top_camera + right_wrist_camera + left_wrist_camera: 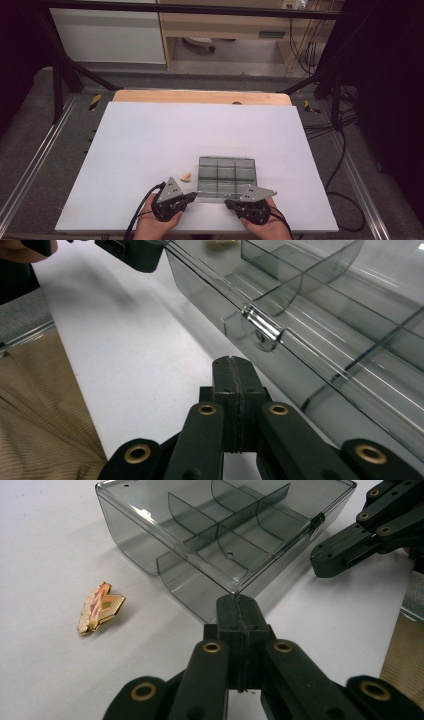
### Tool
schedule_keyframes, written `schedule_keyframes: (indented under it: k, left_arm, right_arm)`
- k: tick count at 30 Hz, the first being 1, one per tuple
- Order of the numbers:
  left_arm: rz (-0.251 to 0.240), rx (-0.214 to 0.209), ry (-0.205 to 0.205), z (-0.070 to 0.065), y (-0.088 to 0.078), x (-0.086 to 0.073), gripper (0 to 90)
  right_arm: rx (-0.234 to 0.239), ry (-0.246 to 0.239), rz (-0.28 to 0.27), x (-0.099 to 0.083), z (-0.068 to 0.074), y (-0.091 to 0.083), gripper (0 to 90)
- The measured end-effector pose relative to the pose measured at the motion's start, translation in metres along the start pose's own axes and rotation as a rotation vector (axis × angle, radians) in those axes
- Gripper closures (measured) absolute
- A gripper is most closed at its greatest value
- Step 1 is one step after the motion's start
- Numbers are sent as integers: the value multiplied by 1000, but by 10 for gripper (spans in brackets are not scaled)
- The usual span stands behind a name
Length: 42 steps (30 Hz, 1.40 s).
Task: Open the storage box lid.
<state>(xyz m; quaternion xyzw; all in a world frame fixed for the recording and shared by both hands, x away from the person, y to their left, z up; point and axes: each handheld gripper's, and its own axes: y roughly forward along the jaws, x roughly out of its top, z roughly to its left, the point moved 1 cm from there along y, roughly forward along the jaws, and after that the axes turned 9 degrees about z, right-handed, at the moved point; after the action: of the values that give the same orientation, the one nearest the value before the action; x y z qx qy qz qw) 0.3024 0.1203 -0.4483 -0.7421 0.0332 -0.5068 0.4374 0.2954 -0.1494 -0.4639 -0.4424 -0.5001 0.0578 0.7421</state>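
On the white table (150, 150), left of the box, lies a small gold and orange trinket (99, 607), well clear of any compartment. Just right of it the left gripper (239, 605) has its jaws pressed together on nothing, tip touching or all but touching the near left corner of the smoky clear divided box (225, 535), which sits closed near the table's near edge. Further right the right gripper (234, 367), jaws likewise together and empty, points at the small latch (261, 330) on the near wall, just short of it. The risk, I'd say, is that a push on the latch slides the light box away instead of springing it, or the left tip slips off the slick corner and knocks the trinket.
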Motion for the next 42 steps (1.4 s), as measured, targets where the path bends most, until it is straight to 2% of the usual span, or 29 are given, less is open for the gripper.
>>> schedule_keyframes:
  k: [17,19,22,24,35,38,39,41,42]
  left_arm:
    - [0,2,1,0,0,0,900]
    - [1,2,2,0,0,0,900]
    - [-5,0,-1,1,0,1,900]
    - [-8,1,0,1,0,1,900]
    - [0,-4,7,1,2,2,900]
    - [17,-12,18,-3,7,2,900]
    - [11,-15,18,-3,6,2,900]
    - [11,-18,20,-3,6,3,900]
    - [12,-17,17,-2,6,3,900]
  right_arm:
    - [-20,16,13,-1,-6,2,900]
    - [-17,22,-1,0,-6,2,900]
    - [-10,12,-50,2,-3,-3,900]
    - [-21,10,-50,1,-2,-5,900]
    - [-16,22,-68,2,-4,-6,900]
    - [6,23,-112,4,-3,-8,900]
    - [1,21,-104,4,-3,-8,900]
    - [-29,2,-55,1,-3,-5,900]
    - [-24,7,-51,1,-3,-4,900]
